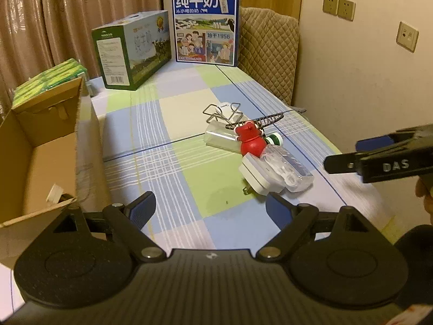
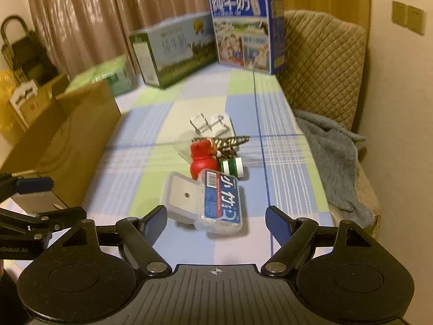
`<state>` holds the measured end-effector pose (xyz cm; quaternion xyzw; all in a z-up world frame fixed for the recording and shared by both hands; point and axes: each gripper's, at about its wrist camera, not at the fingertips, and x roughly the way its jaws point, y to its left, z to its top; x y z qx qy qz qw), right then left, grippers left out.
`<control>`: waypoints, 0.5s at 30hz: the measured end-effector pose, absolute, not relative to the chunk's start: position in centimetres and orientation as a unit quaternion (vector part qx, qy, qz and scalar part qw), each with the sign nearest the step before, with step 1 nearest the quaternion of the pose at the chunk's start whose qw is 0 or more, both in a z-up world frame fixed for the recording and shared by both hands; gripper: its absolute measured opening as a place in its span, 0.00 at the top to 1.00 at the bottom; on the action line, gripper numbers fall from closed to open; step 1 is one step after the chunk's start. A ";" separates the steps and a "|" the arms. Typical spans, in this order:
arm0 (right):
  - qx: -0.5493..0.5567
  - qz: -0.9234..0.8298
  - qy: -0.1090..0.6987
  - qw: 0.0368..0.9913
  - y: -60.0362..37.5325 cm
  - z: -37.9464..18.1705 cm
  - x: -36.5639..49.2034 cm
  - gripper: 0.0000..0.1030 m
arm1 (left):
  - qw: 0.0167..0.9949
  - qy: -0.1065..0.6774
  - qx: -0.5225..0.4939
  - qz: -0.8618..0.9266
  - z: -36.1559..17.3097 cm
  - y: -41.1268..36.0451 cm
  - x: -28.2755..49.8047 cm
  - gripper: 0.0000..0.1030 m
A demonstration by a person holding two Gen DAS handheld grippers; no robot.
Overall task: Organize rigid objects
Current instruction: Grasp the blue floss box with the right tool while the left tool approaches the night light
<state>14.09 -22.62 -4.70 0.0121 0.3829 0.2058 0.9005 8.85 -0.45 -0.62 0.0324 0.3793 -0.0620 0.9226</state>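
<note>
Both grippers wide, empty – right gripper (image 2: 215, 216) lined up on clear floss box (image 2: 222, 203), left gripper (image 1: 209, 208) beside open cardboard box (image 1: 40, 157), likely the drop-off.

The upright blue milk carton (image 1: 206, 25) reads "纯牛奶" in large white characters and "始于1956" lower down. The right gripper (image 1: 379, 159) has "DAS" on its finger.

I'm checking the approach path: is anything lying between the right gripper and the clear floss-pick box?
No. In the right wrist view, only bare checked cloth lies between the open right gripper and the clear box.
</note>
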 end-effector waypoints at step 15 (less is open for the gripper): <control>0.016 0.241 0.467 0.850 -21.3 -10.2 21.8 0.39 | 0.912 0.401 0.038 -0.077 -4.0 -1.7 12.7 0.17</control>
